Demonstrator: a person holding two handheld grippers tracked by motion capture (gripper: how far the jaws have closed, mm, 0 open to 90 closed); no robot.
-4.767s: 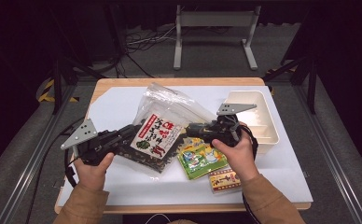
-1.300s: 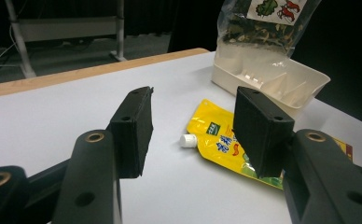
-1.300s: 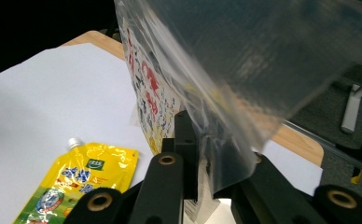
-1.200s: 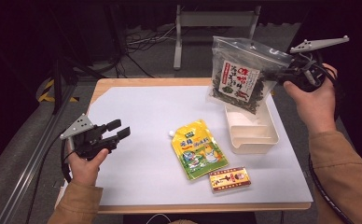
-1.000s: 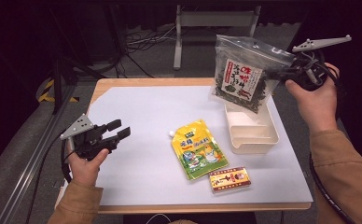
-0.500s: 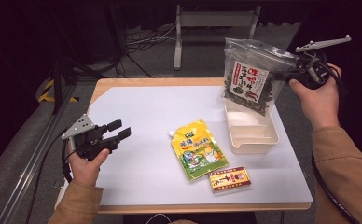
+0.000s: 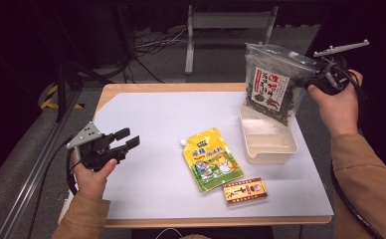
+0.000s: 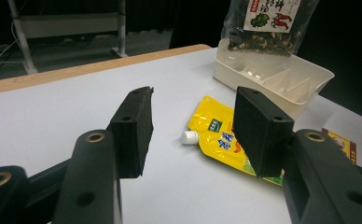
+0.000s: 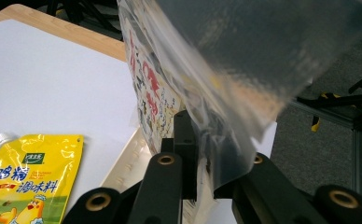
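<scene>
Your clear bag (image 7: 273, 82) shows dark contents and a white-red label; the pouch (image 7: 211, 158) is yellow, the tray (image 7: 269, 142) cream, the surface (image 7: 171, 114) white.

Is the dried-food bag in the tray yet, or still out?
Out: the bag hangs from the right hand-held gripper, its bottom edge at the tray rim.

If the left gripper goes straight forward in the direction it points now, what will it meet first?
Probably the yellow pouch. The left gripper is open and empty, and the pouch's white cap lies on the table between its jaws' line. The tray stands farther behind. Depth is unclear.
</scene>
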